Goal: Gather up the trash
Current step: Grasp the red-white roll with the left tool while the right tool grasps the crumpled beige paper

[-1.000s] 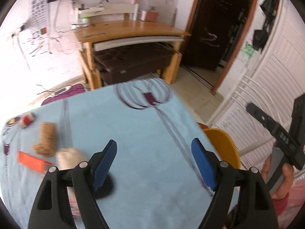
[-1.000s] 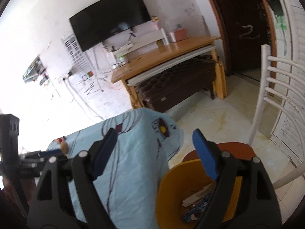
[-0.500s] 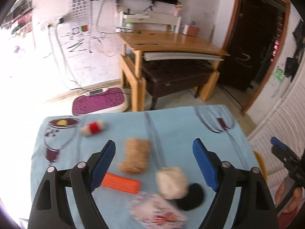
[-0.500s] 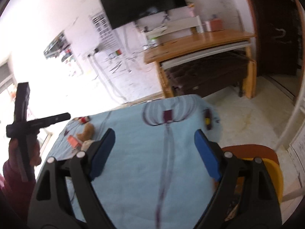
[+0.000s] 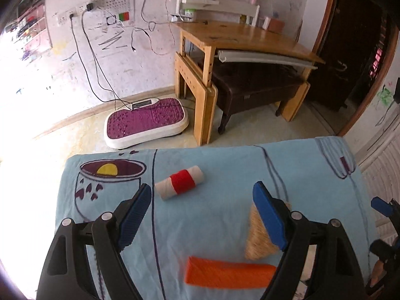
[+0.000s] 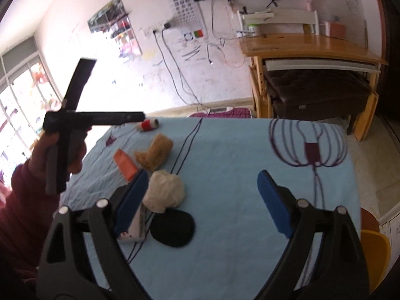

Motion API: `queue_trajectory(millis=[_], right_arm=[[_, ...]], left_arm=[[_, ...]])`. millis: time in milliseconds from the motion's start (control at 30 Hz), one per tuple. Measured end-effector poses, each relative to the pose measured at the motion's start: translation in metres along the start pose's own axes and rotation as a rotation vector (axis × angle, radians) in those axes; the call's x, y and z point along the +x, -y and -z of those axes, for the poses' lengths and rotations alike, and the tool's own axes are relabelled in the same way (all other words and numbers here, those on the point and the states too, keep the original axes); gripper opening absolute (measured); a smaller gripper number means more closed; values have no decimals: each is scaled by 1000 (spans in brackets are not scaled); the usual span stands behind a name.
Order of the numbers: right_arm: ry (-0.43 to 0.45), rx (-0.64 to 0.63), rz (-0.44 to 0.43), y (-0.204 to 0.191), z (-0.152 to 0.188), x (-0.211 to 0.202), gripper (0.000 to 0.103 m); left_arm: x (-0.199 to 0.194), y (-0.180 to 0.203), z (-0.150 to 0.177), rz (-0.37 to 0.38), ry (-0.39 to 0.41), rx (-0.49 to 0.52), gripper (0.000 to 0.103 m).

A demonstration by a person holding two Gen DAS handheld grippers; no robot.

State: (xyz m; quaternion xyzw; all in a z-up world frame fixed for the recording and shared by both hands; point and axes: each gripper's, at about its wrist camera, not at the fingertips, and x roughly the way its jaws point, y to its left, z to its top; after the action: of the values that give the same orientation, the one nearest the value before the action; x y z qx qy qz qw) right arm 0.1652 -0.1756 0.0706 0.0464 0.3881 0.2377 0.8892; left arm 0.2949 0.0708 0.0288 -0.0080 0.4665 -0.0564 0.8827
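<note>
Both grippers hang over the blue cloth [image 5: 225, 220] with nothing between their fingers. Left gripper [image 5: 205, 215] is spread wide above the orange piece [image 5: 228, 272], beside the straw bundle [image 5: 257, 240] and the red-banded roll [image 5: 179, 185]. Right gripper [image 6: 202, 202] has just been opening and stands wide near the crumpled paper [image 6: 165, 192], black disc [image 6: 172, 227] and a printed wrapper [image 6: 136, 227]. A yellow bin [image 6: 375, 257] sits off the cloth's right edge.

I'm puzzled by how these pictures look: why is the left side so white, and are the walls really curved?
Left wrist view: window glare washes out the left edge, the fisheye lens bends the wooden desk, and the orange wrapper is slightly blurred. Right wrist view: the window is overexposed, and the crumpled paper looks soft.
</note>
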Motion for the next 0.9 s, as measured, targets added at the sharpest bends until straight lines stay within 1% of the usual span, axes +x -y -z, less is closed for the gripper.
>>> queue_trajectory(millis=[100, 167, 333, 500, 733, 767, 800, 833, 867, 900], right_arm=[[-18, -4, -1, -1, -2, 8, 85], [-33, -7, -7, -3, -1, 12, 85], [-75, -47, -18, -14, 1, 28, 85], [-102, -91, -29, -24, 3, 39, 85], [-118, -104, -32, -25, 9, 41, 85], [-119, -105, -33, -25, 9, 41, 86], [-119, -105, -32, -26, 10, 42, 89], [-119, -107, -35, -27, 10, 42, 91], [-121, -108, -37, -27, 10, 43, 91], [-124, -111, -38, -28, 10, 43, 91]], left_arm=[[17, -5, -6, 0, -33, -9, 78], [29, -10, -10, -6, -63, -40, 78], [46, -18, -12, 3, -106, -104, 78], [53, -18, -11, 14, -125, -126, 78], [64, -20, -12, 6, -149, -179, 77], [66, -21, -12, 2, -150, -185, 76], [66, -21, -13, -5, -144, -191, 74], [66, -22, -14, -12, -144, -195, 70], [66, -22, -14, -16, -142, -200, 68], [66, -23, -15, -17, -141, -202, 63]])
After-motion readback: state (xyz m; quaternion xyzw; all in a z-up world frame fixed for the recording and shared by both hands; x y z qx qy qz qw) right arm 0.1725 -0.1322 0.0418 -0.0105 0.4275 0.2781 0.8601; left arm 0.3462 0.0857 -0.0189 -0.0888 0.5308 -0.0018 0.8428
